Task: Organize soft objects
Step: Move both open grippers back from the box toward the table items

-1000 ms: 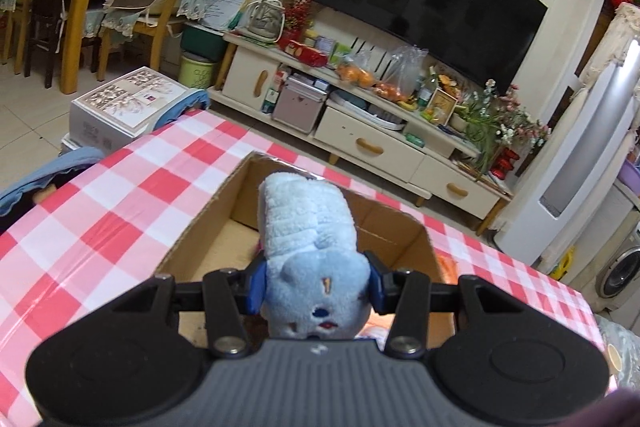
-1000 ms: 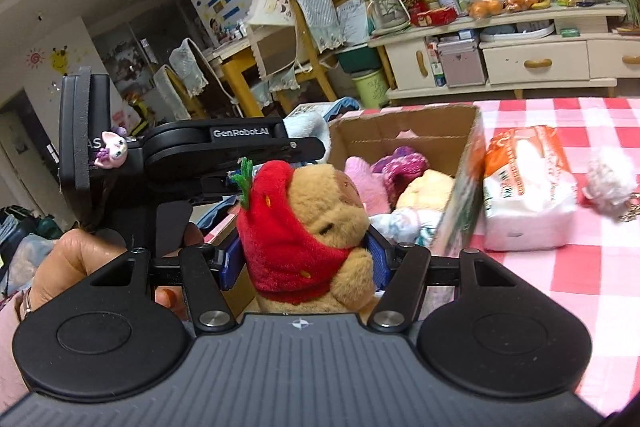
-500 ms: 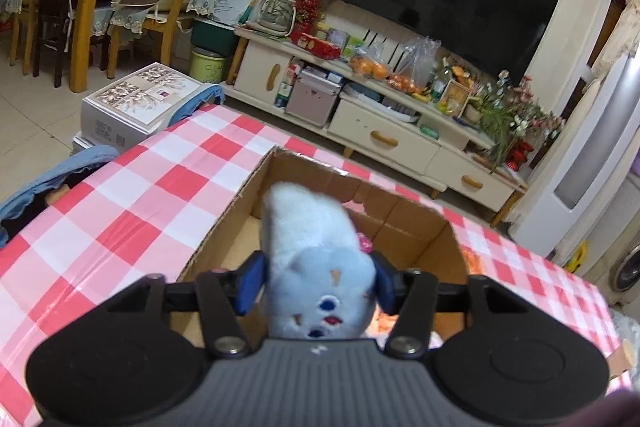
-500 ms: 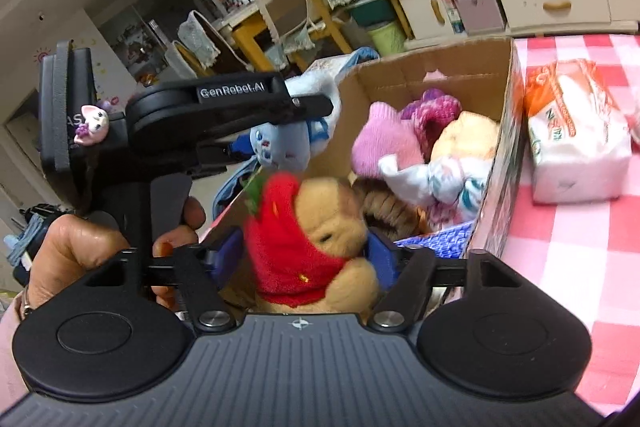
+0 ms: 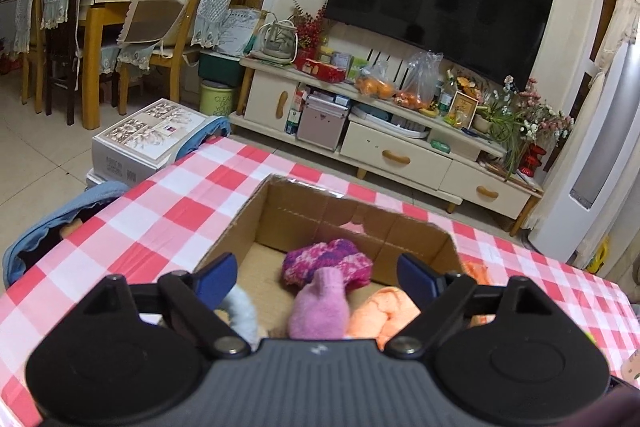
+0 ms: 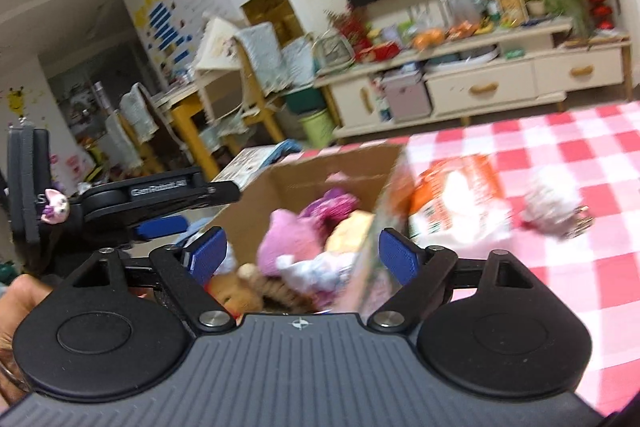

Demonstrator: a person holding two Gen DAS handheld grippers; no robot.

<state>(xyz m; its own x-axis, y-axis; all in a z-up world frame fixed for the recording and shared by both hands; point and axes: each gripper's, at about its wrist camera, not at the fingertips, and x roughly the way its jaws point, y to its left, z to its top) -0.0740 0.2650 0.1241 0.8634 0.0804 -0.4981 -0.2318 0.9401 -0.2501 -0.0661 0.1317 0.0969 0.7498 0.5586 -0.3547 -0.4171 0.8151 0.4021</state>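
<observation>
Hovering over the cardboard box (image 5: 352,223), left hand-held gripper (image 5: 318,277) and right hand-held gripper (image 6: 302,253) both gape, spread.

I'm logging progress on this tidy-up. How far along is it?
Done: several plush toys lie in the cardboard box, including a pink one. In hand: nothing; left gripper and right gripper are open. Left: a white fluffy toy on the tablecloth.

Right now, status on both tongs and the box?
Left tongs open, empty. Right tongs open, empty. Cardboard box holds pink plush and knit ball. Nothing blocking.
</observation>
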